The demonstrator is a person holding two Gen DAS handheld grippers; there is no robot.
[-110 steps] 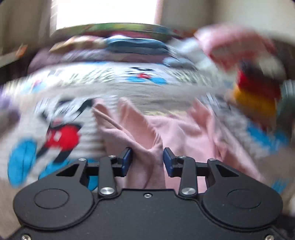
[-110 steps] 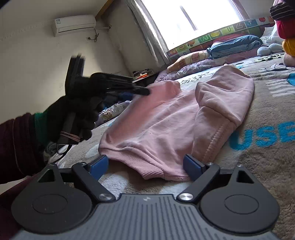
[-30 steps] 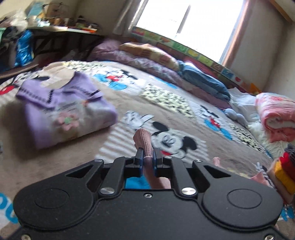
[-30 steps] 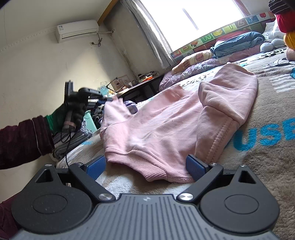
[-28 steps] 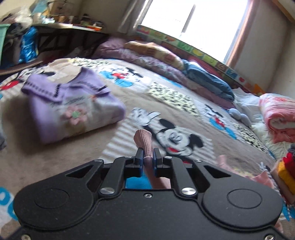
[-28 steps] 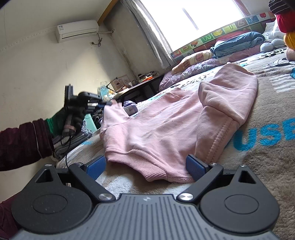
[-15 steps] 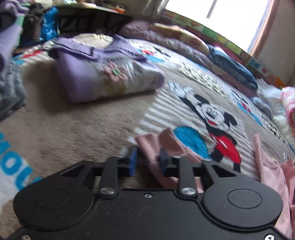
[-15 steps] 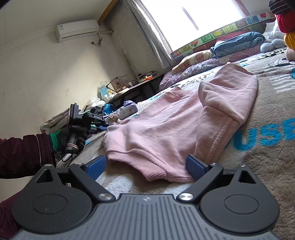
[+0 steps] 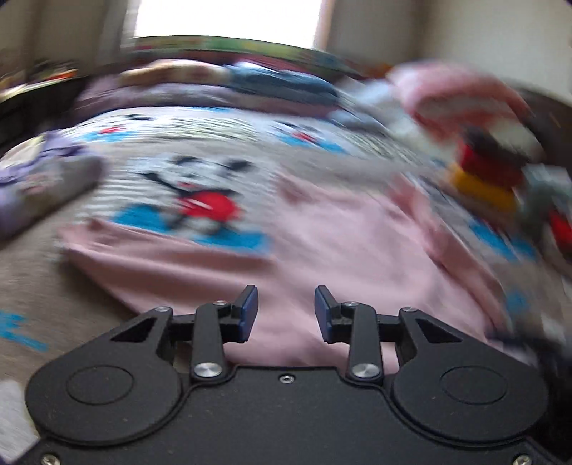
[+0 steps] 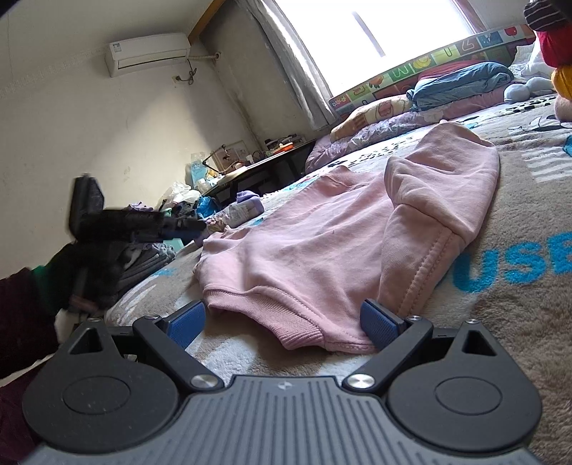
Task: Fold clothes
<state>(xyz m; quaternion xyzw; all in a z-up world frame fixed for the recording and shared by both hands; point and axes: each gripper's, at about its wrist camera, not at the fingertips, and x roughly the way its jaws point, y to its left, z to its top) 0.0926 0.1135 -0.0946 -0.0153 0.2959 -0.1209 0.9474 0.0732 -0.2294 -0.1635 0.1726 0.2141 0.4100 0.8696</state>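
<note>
Tongs (image 9: 285,314) in the left hand are partly spread, with a gap between the two blue tips, and nothing is caught in them. The pink sweater (image 9: 321,257) lies flat just ahead of these tongs and under the gap. One sleeve (image 9: 143,246) stretches out ahead and to the left of the tongs. Past that sleeve, the blanket (image 9: 46,297) shows a cartoon mouse (image 9: 200,193) in red and blue. Far ahead on the left sits a folded purple top (image 9: 39,179). Far ahead on the right is a stack of folded clothes (image 9: 486,179) in red and yellow. This whole picture is blurry, so small things are hard to see.

The right tongs (image 10: 282,320) are spread very wide and hold nothing. They sit low, near the blanket (image 10: 500,322). The ribbed bottom edge of the pink sweater (image 10: 321,246) lies right in front of them, between the two blue tips. I cannot tell if the tips touch the cloth. The other sleeve (image 10: 439,200) is folded over the body, ahead and to the right of these tongs. Big blue letters on the blanket are further right. To the left and ahead, a hand in a black glove (image 10: 85,275) holds the left tongs (image 10: 200,224) up above the bed; they look blurry here. Behind them is a low table (image 10: 257,168) with clutter. High on the wall is an air conditioner (image 10: 146,53). A bright window (image 10: 375,32) is far ahead, with pillows (image 10: 375,111) below it.
</note>
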